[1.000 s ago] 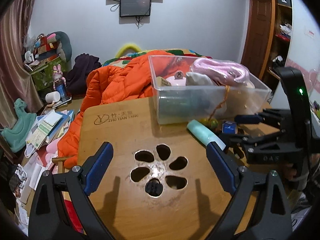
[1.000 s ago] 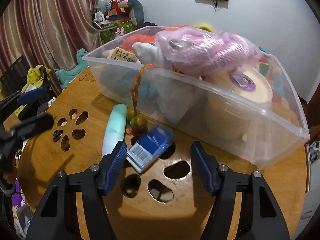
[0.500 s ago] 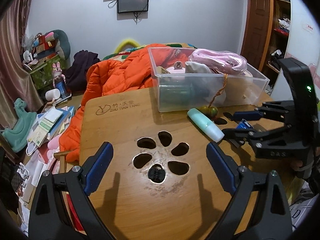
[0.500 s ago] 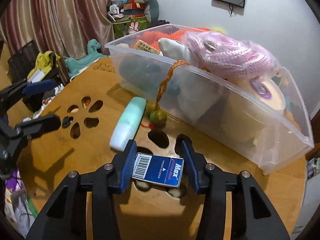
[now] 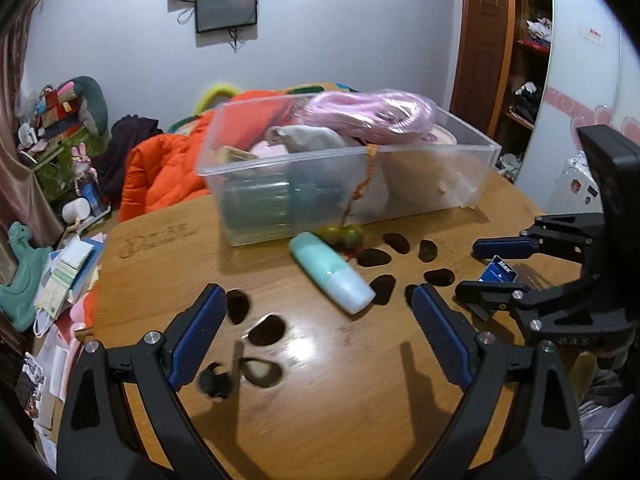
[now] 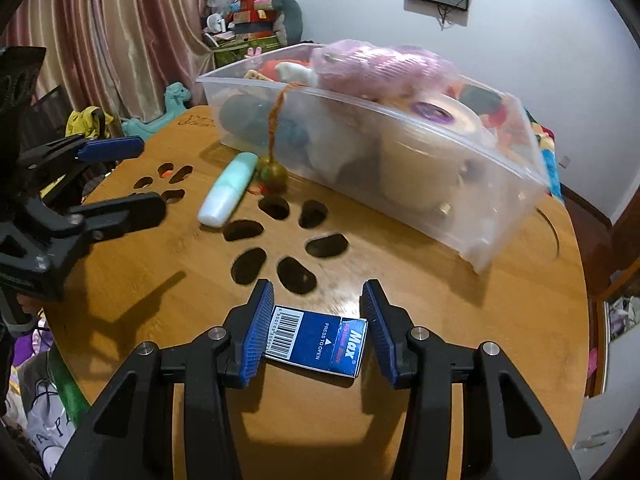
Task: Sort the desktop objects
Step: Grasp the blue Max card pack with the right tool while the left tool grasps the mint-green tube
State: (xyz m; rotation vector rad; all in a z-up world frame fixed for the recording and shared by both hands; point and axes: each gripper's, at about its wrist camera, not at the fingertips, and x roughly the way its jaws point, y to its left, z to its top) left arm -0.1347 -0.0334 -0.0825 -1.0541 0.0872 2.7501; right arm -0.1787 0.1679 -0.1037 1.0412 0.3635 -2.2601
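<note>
The small blue box (image 6: 316,338), printed with a barcode, "PRESS TO OPEN" and "Max", sits crosswise between the blue pads of your right gripper (image 6: 318,326). The jaws have just been closing onto it: the left pad presses its barcode end, the right pad stands at its other end, and the box appears gripped just above the wooden table (image 6: 420,280). In the left wrist view the same box (image 5: 498,270) shows between the right gripper's (image 5: 486,268) two fingers.

Ahead of the box lies a ring of dark oval cut-outs (image 6: 276,240) in the tabletop. Beyond them a mint-green tube (image 6: 228,190) lies on its side, its far end beside a green bead pendant (image 6: 272,174). The pendant's orange cord (image 6: 278,112) runs up over the rim of the clear plastic bin (image 6: 400,152). The bin holds a pink bagged bundle (image 6: 380,68), a roll of tape (image 6: 436,116) and other items.

Your left gripper (image 5: 320,332) hovers over the table with its jaws wide apart and nothing between them; the tube (image 5: 332,282) lies just ahead of it.
</note>
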